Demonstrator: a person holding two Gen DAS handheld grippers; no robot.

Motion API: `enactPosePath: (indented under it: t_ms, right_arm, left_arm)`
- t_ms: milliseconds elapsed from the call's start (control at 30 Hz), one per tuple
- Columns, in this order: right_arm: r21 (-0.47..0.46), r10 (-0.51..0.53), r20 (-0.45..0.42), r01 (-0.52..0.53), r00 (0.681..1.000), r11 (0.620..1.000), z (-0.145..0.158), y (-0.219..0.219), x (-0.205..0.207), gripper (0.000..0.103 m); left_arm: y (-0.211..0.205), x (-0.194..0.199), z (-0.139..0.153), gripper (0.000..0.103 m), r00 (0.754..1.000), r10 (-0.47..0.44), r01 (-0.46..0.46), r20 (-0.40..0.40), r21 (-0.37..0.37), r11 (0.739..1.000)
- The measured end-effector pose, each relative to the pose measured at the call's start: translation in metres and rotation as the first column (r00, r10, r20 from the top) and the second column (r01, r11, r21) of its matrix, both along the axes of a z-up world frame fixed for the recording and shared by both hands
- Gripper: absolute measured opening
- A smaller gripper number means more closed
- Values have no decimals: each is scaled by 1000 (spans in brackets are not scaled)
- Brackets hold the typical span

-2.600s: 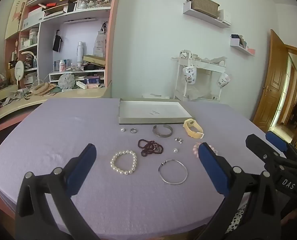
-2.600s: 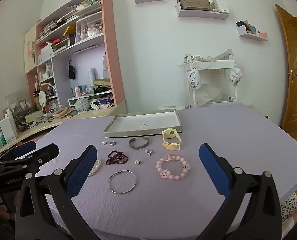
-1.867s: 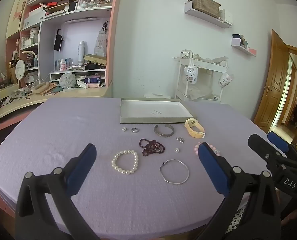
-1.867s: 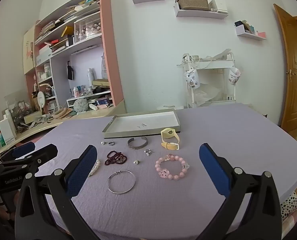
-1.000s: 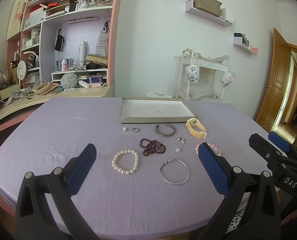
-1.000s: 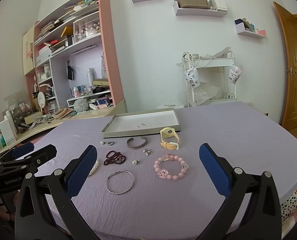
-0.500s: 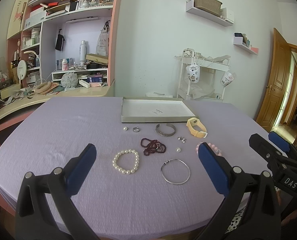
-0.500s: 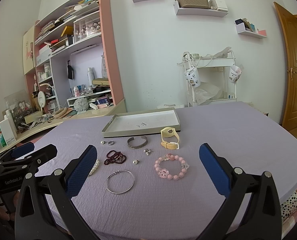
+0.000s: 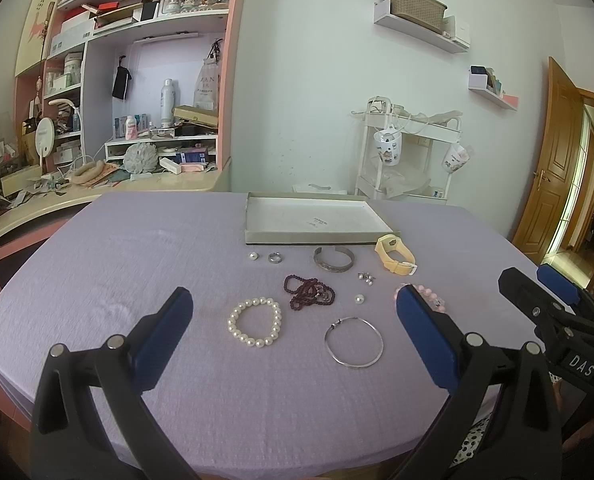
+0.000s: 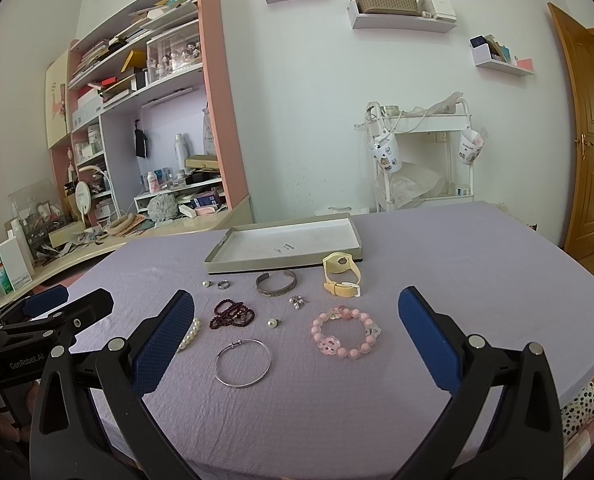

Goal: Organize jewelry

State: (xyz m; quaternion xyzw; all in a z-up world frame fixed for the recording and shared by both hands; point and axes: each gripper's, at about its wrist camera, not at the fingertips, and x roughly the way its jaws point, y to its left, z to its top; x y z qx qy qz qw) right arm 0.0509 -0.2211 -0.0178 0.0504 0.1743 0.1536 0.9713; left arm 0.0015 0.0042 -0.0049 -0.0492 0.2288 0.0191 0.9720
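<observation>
Jewelry lies loose on a lilac tablecloth in front of a shallow grey tray (image 9: 317, 236) (image 10: 257, 266). There is a pearl bracelet (image 9: 254, 321), a dark red bead strand (image 9: 309, 291) (image 10: 232, 314), a thin silver bangle (image 9: 353, 342) (image 10: 242, 361), a silver cuff (image 9: 333, 259) (image 10: 277, 282), a yellow watch (image 9: 394, 258) (image 10: 341, 273), a pink bead bracelet (image 10: 345, 338), a ring (image 9: 274, 257) and small pearls. My left gripper (image 9: 293, 328) is open and empty above the near table edge. My right gripper (image 10: 295, 328) is open and empty, to its right.
A cluttered desk and pink shelving (image 9: 149, 80) stand at the back left. A white cart (image 9: 409, 152) stands behind the table. A wooden door (image 9: 553, 160) is at the right. The table's near edge (image 9: 257, 464) runs just under both grippers.
Both views have shifted very slightly. The jewelry and the tray have not moved. Both grippers stay open and empty.
</observation>
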Motion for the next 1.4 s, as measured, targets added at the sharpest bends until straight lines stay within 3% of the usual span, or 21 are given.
enactPosePath:
  t_ms: [467, 700, 900, 1100, 1400]
  right_arm:
    - [6, -6, -13, 6, 1000, 1000, -13, 7, 4, 102]
    - [40, -69, -93, 73, 993, 997, -33, -10, 37, 102]
    - [-12, -118, -140, 117, 983, 993, -52, -9, 69, 101]
    - [-56, -134, -177, 126, 975, 990, -58, -5, 84, 93]
    - [-90, -160, -280, 141, 947, 986, -75, -15, 111, 71]
  left_arm:
    - [4, 0, -8, 101, 1000, 0, 0, -13, -7, 1000]
    - [14, 17, -16, 101, 999, -3, 1, -54, -28, 1000]
    - [36, 31, -24, 101, 995, 20, -26, -96, -66, 997]
    - [48, 40, -26, 101, 992, 62, -68, -107, -58, 996]
    - [53, 68, -40, 101, 987, 45, -51, -153, -37, 998]
